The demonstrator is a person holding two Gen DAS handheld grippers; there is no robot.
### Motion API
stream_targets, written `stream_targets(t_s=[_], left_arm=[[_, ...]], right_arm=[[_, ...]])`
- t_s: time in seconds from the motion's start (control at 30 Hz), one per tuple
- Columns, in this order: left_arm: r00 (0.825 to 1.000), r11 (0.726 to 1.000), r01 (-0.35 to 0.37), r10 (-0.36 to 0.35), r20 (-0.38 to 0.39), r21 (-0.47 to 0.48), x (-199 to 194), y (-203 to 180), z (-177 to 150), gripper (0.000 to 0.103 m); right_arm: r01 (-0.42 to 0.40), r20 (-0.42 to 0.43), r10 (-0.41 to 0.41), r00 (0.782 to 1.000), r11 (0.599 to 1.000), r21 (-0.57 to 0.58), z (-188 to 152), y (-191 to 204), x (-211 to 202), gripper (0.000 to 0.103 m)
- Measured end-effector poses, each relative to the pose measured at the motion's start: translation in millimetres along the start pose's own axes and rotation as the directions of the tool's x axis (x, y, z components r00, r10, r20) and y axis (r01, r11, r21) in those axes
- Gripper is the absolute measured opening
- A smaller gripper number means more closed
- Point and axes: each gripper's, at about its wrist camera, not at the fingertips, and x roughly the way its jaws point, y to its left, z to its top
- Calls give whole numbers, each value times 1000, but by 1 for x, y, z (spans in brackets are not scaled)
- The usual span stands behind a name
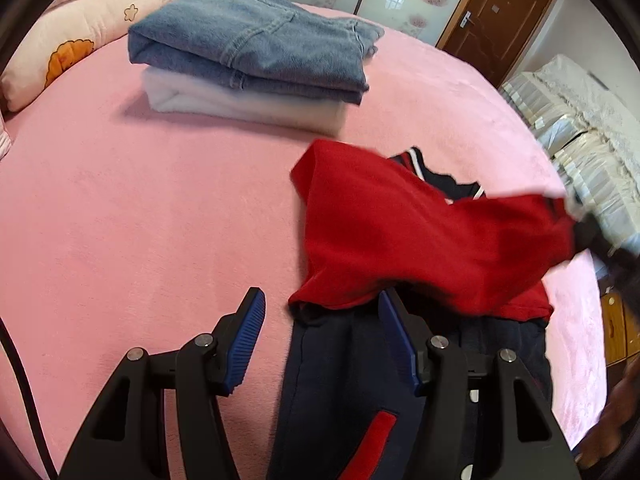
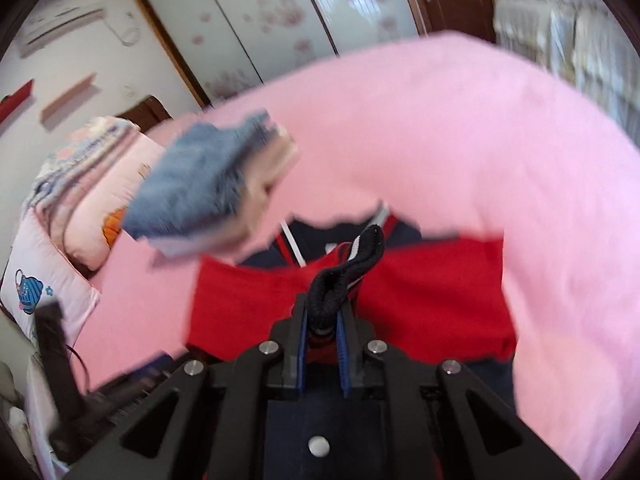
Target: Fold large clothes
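Note:
A red and navy jacket (image 1: 400,232) lies on the pink bed (image 1: 160,220), right of middle. My left gripper (image 1: 322,304) is open just above the jacket's near navy part, its right finger over the cloth. My right gripper (image 2: 322,316) is shut on the jacket's black ribbed cuff (image 2: 352,264) and holds the red sleeve (image 1: 520,224) lifted across the jacket body (image 2: 420,292). The right gripper shows blurred at the right edge of the left wrist view (image 1: 592,232).
A folded stack of blue jeans (image 1: 256,48) on a white garment (image 1: 248,104) sits at the far side of the bed. Pillows (image 1: 80,40) lie far left. A sofa (image 1: 580,128) and a wooden door (image 1: 496,16) stand to the right.

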Motion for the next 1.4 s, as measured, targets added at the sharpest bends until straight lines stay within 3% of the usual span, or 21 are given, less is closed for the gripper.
stream_targets(t_s=[0.23,0.37,0.4,0.47,0.57,0.7,0.83,0.93,1.0,1.03,1.2,1.4], left_arm=[[999,999,-8,11,-48,54,23,-15,-4,57],[995,994,-85,89,-52,67,41,-17,-3,56],[993,993,-103,106,-52,55,43,-14,-3,47],[993,994,-101,103,-50,30,44,-8,-2,40],[997,998,-68,69,-38,10,42,-2,-4,25],[996,996,-79,80,-43,39,44,-4,-8,25],[995,994,-79,83,-61,69,47,-7,-9,25],[993,992,-58,69,-96,108,50,-8,-2,31],[989,991,4,15,-148,131,48,-6,0,58],[987,991,31,-10,-160,133,43,-6,0,62],[982,978,149,-130,-135,143,10,2,9,66],[971,975,220,-222,-87,-38,26,29,49,68]], right_arm=[[-43,61,44,997,999,-12,31,5,-8,12],[-81,86,82,993,997,-18,34,7,-17,12],[-74,94,75,993,997,-21,33,7,-20,12],[-46,95,47,994,999,-18,30,2,-21,12],[22,52,-23,998,1000,19,13,-23,-9,12],[133,-70,-128,989,988,79,-20,-62,23,12],[169,-157,-143,977,972,162,-51,-96,40,12],[145,-164,-115,980,972,186,-52,-102,38,14],[138,-162,-109,981,973,183,-46,-101,30,21],[147,-158,-119,980,974,173,-43,-101,27,25],[155,-100,-142,985,978,143,-31,-100,4,36],[137,-107,-123,987,982,132,-16,-106,21,36]])
